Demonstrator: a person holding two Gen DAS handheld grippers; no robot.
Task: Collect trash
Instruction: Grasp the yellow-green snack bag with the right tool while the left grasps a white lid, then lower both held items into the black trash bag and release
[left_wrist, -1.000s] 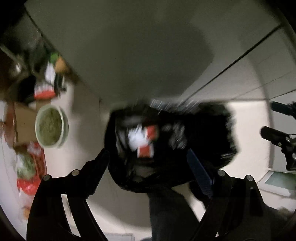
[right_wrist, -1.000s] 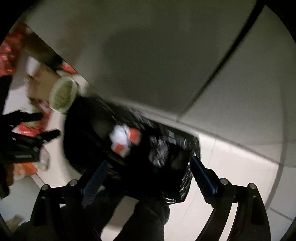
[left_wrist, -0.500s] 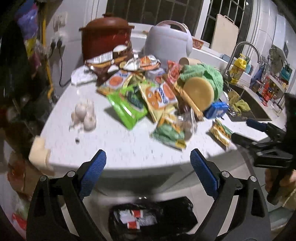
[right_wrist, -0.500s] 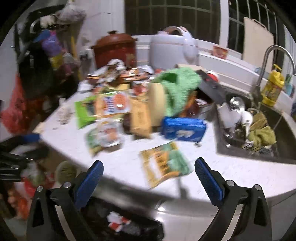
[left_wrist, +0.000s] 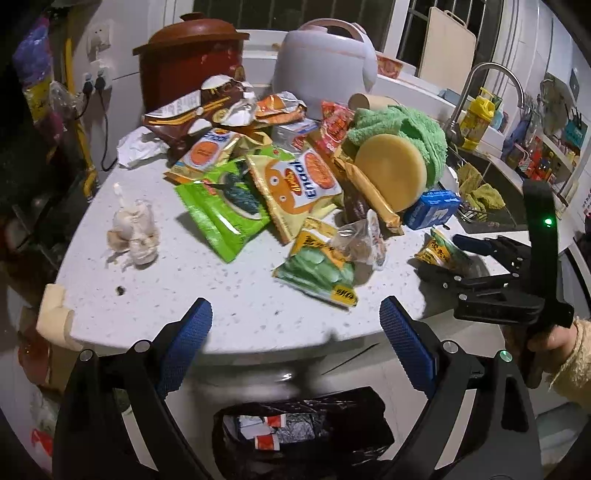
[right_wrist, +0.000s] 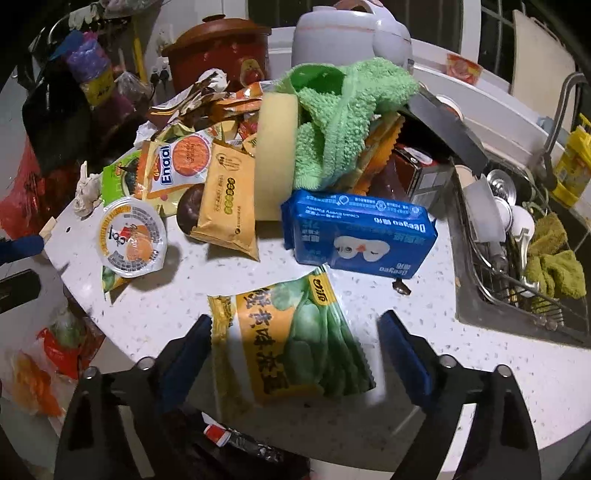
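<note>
A heap of snack wrappers (left_wrist: 280, 177) covers the white speckled counter (left_wrist: 229, 299). My left gripper (left_wrist: 295, 314) hangs open over the counter's front edge, empty, with the black trash bag (left_wrist: 303, 435) on the floor below it. My right gripper (right_wrist: 295, 325) is down at a yellow-green snack packet (right_wrist: 295, 350) lying flat near the edge. Its jaws are closing with the packet between them. The left pad is at the packet's edge and the right pad stands apart from it. The left wrist view shows the right gripper (left_wrist: 439, 254) in a person's hand at the right.
A blue tissue pack (right_wrist: 362, 232), a green towel (right_wrist: 343, 110), a jelly cup (right_wrist: 131, 240) and garlic bulbs (left_wrist: 135, 232) also lie on the counter. A red pot (left_wrist: 184, 62) and a rice cooker (left_wrist: 325, 62) stand behind. The sink (right_wrist: 517, 240) with dishes is to the right.
Both grippers rose from looking down into the trash bag to facing the counter. The right gripper then came in over the yellow-green packet and its jaws narrowed.
</note>
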